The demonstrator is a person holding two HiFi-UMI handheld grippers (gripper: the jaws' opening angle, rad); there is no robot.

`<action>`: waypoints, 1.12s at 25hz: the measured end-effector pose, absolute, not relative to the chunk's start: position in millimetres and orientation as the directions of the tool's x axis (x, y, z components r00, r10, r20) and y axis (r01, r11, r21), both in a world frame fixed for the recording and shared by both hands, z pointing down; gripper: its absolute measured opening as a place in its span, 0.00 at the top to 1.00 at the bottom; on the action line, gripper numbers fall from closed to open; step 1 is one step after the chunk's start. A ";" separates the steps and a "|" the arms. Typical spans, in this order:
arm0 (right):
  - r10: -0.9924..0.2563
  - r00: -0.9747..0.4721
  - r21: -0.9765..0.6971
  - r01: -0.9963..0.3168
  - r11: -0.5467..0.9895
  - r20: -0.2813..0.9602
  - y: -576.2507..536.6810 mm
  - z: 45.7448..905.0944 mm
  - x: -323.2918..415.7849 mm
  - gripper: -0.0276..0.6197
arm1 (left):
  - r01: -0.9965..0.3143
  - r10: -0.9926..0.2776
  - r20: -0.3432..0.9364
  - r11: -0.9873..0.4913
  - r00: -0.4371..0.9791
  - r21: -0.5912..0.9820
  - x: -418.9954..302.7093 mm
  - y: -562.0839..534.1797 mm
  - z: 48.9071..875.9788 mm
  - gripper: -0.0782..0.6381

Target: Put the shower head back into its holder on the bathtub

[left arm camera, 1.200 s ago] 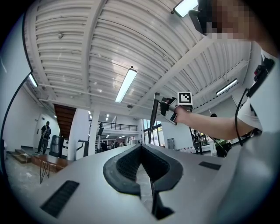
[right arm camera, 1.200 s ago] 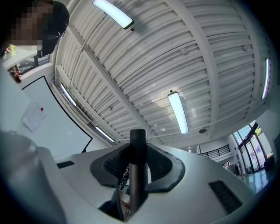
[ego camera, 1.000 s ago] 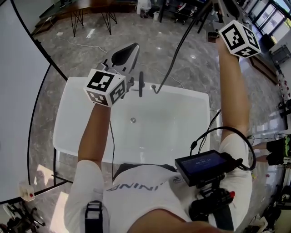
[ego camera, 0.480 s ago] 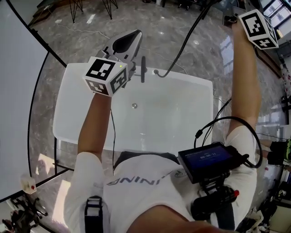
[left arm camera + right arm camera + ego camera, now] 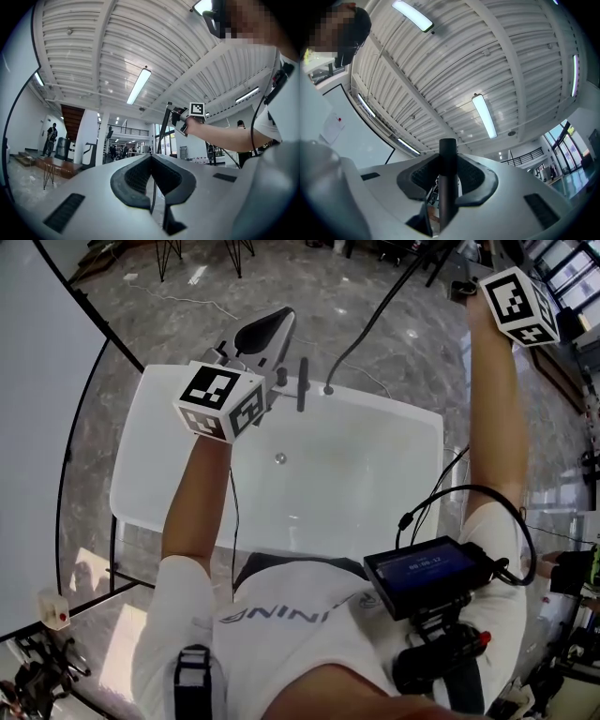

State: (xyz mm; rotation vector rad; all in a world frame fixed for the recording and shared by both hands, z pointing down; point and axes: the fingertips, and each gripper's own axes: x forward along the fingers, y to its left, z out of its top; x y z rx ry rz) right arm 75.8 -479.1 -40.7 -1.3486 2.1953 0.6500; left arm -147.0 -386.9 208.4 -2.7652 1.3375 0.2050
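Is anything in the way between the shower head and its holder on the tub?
Nothing visible blocks the path. The right gripper holds the shower head high above the bathtub. The left gripper hovers close beside the black holder and might crowd it.

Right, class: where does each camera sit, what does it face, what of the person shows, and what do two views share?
Head view: on the person's head, facing steeply down at the bathtub; forearms and torso show.
Left gripper view: on the left tool, facing up at the ceiling; the right arm shows.
Right gripper view: on the right tool, facing up along the shower handle; a shoulder shows.
Shared: both gripper views see the ribbed ceiling.
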 end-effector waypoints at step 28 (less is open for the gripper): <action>-0.743 -0.450 0.155 -0.888 0.434 -0.495 -467.9 66.4 112.7 0.77 | -0.741 -0.740 -0.078 -0.671 0.668 0.012 -91.2 -410.9 241.4 0.87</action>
